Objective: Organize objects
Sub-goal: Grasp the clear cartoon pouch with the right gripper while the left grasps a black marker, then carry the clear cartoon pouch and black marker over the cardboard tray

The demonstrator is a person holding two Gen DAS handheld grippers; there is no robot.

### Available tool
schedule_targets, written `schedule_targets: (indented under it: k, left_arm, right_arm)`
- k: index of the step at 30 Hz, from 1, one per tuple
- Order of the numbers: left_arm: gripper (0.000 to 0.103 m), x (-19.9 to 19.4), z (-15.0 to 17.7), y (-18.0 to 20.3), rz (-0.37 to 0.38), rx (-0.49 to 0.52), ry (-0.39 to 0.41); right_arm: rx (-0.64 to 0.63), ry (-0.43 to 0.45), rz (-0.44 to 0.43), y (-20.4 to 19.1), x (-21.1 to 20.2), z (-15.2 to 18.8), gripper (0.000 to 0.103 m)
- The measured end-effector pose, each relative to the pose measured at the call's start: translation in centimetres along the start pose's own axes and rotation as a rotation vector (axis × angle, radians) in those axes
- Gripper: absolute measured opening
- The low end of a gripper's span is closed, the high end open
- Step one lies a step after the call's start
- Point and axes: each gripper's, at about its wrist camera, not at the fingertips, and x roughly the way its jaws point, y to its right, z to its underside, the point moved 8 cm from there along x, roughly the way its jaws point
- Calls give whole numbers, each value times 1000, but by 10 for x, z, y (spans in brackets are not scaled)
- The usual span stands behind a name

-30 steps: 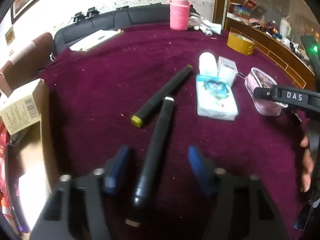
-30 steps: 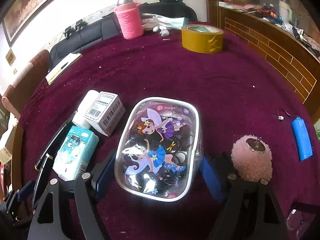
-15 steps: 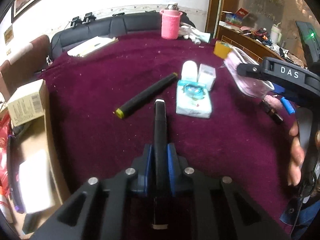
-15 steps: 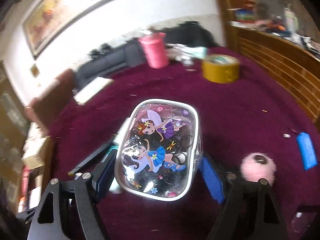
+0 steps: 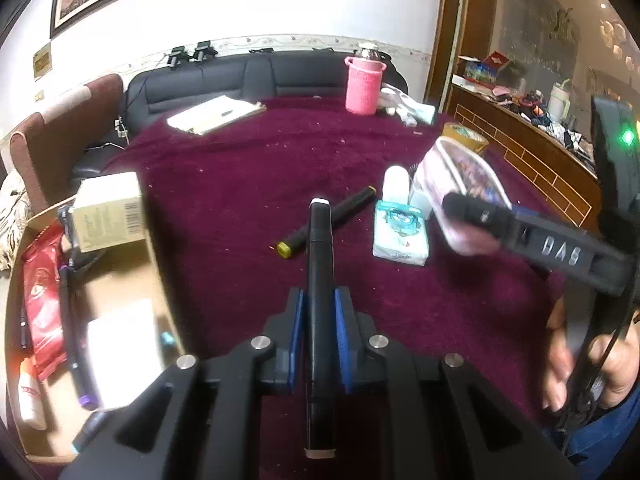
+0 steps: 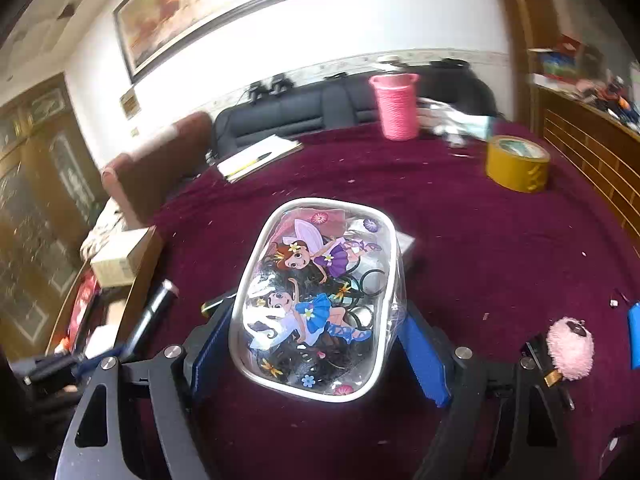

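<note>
The left gripper (image 5: 319,322), a matte black frame with blue rubbery pads, is pinching a long black marker with a white end cap (image 5: 319,264) tight between its nearly closed jaws; the marker is pointing away from the camera above the plush burgundy tablecloth (image 5: 248,184), and its near end is running under the gripper body, partly hidden. The right gripper (image 6: 316,344) is holding its blue pads wide against the two sides of a clear, rounded plastic pouch with a silver rim and cartoon fairy print (image 6: 320,292), which is sitting between the fingers, lifted off the cloth; dark tangled loops are showing inside it, but their nature is hard to make out. In the left view the same pouch is appearing blurred behind the right gripper's finger. A second black marker with a yellow tip (image 5: 328,220) is lying slantwise on the cloth, near a pale blue printed tissue pack (image 5: 400,232) and a white cylindrical bottle (image 5: 395,184), whose lower half is hiding behind that pack. An open cardboard box (image 5: 160,280) at the left edge is holding a red packet, pens and a beige carton, all smeared by blur. A fluffy pink pompom (image 6: 570,348), a roll of yellow tape (image 6: 516,164) and a pink knitted cup (image 6: 396,106) are resting on the cloth, well apart.
</note>
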Motion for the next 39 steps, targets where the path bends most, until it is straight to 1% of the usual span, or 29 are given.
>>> schedule_targets:
  k: [8, 11, 15, 18, 21, 24, 26, 29, 31, 34, 39]
  left_arm:
    - [15, -28, -2, -27, -11, -59, 57]
    - [15, -38, 0, -40, -20, -82, 74]
    - [15, -53, 4, -63, -37, -124, 98]
    - [15, -65, 6, -84, -53, -167, 118]
    - [15, -77, 8, -108, -78, -207, 139]
    - [15, -85, 14, -132, -107, -245, 149]
    - [15, -90, 20, -149, -128, -276, 156]
    - [15, -96, 27, -168, -153, -307, 160]
    - [15, -98, 31, -180, -170, -327, 163]
    - [15, -98, 39, -196, -195, -350, 154]
    - [15, -97, 45, -208, -212, -365, 148]
  right_arm:
    - [-112, -9, -73, -34, 5, 9, 84]
    - [-127, -23, -80, -44, 6, 12, 84]
    - [-118, -53, -142, -65, 6, 15, 84]
    - [-149, -74, -174, -92, 6, 17, 84]
    - [-192, -80, -234, -125, 4, 18, 84]
    - [-226, -96, -271, -156, 7, 16, 84]
    - [-235, -121, -313, -176, 10, 15, 85]
    - [-250, -159, -350, -203, 21, 15, 85]
    - [-281, -182, -345, -216, 30, 18, 85]
    - [-342, -181, -295, -236, 44, 20, 85]
    - [-364, -243, -277, -254, 71, 30, 84]
